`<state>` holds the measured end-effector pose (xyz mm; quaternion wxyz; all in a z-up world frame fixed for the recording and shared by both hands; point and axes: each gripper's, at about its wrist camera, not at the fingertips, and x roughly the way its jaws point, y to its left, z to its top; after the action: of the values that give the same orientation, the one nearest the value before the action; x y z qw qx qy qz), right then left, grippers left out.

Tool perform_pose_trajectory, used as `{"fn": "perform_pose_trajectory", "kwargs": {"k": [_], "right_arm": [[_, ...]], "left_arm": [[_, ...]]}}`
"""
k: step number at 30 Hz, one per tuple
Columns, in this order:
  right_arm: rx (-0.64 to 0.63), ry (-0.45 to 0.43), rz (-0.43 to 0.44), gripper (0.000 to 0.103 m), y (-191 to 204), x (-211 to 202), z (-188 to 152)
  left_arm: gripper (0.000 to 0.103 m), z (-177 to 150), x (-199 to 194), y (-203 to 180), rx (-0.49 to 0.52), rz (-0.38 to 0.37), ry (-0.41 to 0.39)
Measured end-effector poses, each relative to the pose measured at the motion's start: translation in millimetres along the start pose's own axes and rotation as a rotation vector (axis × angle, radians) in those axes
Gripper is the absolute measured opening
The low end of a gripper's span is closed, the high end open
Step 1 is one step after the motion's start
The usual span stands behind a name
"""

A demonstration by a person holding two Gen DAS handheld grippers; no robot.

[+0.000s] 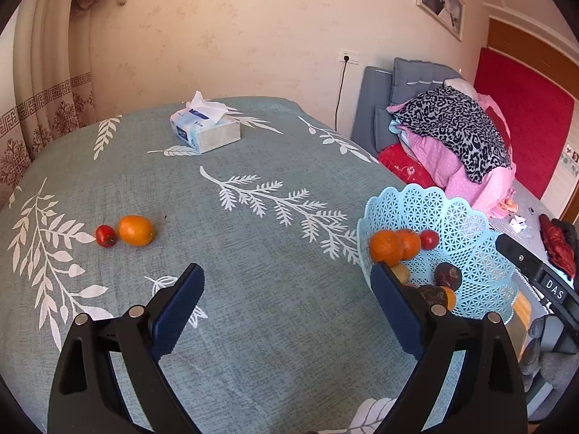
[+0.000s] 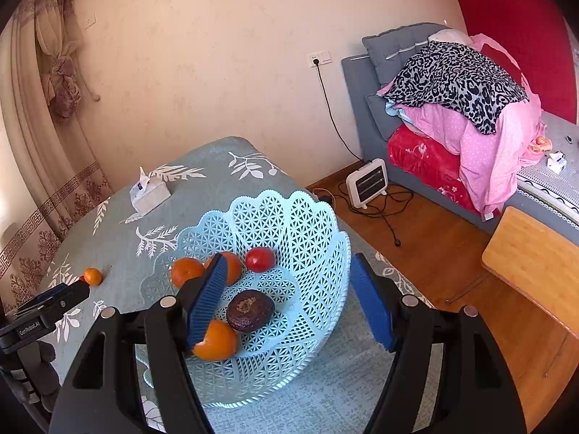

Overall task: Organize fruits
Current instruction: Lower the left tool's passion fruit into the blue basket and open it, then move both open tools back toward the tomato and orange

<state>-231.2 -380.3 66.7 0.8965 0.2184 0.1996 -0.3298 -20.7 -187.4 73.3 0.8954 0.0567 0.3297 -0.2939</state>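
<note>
On the green leaf-print tablecloth (image 1: pixel 253 238), an orange (image 1: pixel 136 230) and a small red tomato (image 1: pixel 105 235) lie side by side at the left. My left gripper (image 1: pixel 286 269) is open wide above the cloth, right of them, with nothing between its fingers. A light-blue lattice basket (image 2: pixel 307 217) stands at the table's right edge, also in the left wrist view as the basket (image 1: pixel 452 217). It holds several fruits: oranges (image 2: pixel 186 271), a tomato (image 2: pixel 260 259), a dark wrinkled fruit (image 2: pixel 250 310). My right gripper (image 2: pixel 287 258) is open over the basket, one finger inside and one outside the right rim. It grips nothing.
A tissue box (image 1: pixel 205 129) sits at the table's far side. Beyond the table's right edge are wooden floor, a small white heater (image 2: pixel 366 182) with trailing cables, a wooden stool top (image 2: pixel 535 264), and a bed piled with bedding (image 2: pixel 470 101).
</note>
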Motion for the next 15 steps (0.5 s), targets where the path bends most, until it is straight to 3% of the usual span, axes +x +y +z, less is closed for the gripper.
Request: {"fn": "perform_pose_trajectory", "kwargs": {"k": [15], "right_arm": [[-0.044,-0.049,-0.01,0.072,15.7,-10.2,2.1]], "left_arm": [[0.092,-3.0,-9.8,85.2,-0.106,0.145,-0.003]]}}
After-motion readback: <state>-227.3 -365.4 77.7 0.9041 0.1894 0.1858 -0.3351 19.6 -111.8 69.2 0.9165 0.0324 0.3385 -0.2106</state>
